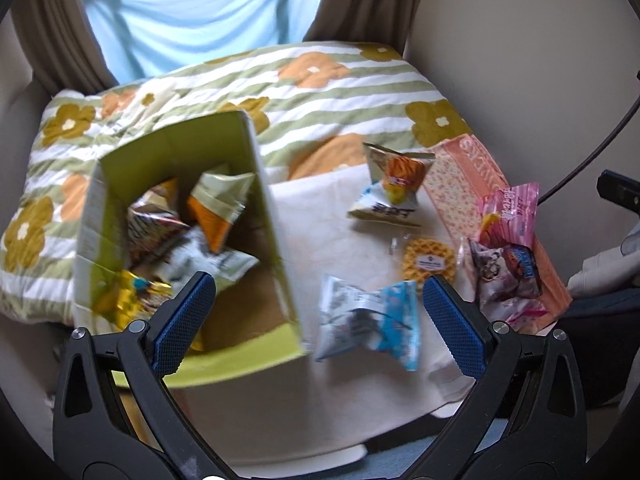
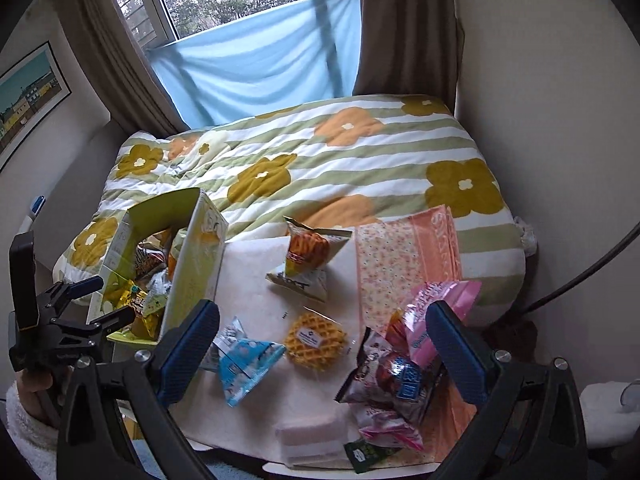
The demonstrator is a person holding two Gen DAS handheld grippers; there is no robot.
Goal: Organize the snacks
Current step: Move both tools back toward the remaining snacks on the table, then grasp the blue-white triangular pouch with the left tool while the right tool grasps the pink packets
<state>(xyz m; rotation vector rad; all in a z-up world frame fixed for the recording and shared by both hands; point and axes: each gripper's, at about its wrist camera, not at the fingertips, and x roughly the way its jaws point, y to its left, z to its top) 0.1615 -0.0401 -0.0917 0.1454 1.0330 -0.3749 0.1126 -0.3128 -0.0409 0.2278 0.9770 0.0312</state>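
A yellow-green cardboard box [image 1: 264,204] [image 2: 200,264] stands on the left of the white cloth, holding several snack packets [image 1: 188,220]. Loose on the cloth lie a blue-and-white packet [image 1: 368,316] [image 2: 248,360], a wrapped round waffle [image 1: 430,260] [image 2: 316,340], an orange packet [image 1: 396,184] [image 2: 308,256], a pink packet [image 1: 506,216] [image 2: 436,320] and a dark packet [image 1: 504,276] [image 2: 388,376]. My left gripper [image 1: 318,304] [image 2: 108,300] is open over the box's near right corner, empty. My right gripper [image 2: 322,346] is open above the waffle, empty.
A peach floral cloth [image 1: 460,184] [image 2: 400,264] lies under the right-hand packets. A flowered, striped quilt [image 2: 320,160] covers the bed behind. A white folded pad [image 2: 312,436] and a small green sachet [image 2: 360,454] sit at the near edge. A cable [image 2: 580,280] hangs at right.
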